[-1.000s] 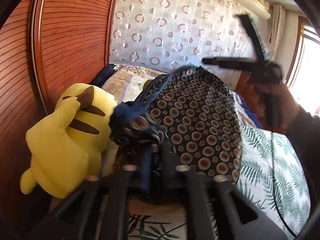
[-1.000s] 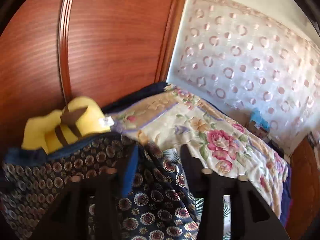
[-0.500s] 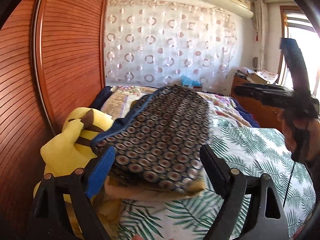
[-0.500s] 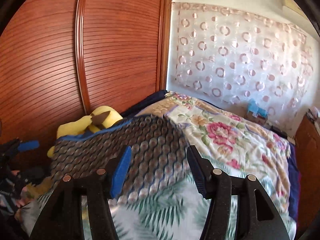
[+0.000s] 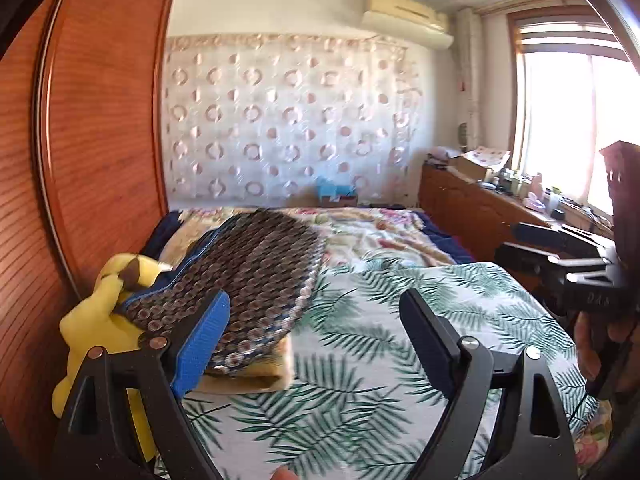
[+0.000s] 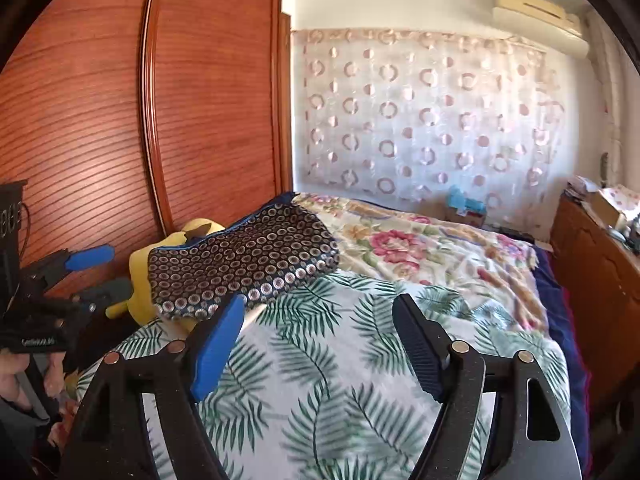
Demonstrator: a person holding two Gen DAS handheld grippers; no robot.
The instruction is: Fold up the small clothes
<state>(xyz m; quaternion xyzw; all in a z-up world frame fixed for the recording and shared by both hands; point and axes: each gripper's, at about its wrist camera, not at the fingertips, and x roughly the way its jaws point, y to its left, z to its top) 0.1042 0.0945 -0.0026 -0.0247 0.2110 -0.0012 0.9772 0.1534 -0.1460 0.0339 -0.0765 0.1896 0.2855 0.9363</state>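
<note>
Both tools are empty now. The left tool (image 5: 316,328) gapes wide with nothing between its pads, and the right tool (image 6: 320,332) has just been opening, also holding nothing. The folded garment (image 6: 244,260) lies flat on the bed (image 6: 360,360), stacked on a yellowish folded piece (image 5: 248,376) beside the yellow plush toy (image 5: 100,320), probably to keep the palm-leaf sheet free. It looks like thin, slippery fabric: dark with printed rings and a blue edge.

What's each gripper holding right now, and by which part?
Nothing. The left gripper and right gripper are both open and empty; the folded dark circle-patterned garment lies on the bed, clear of both.
</note>
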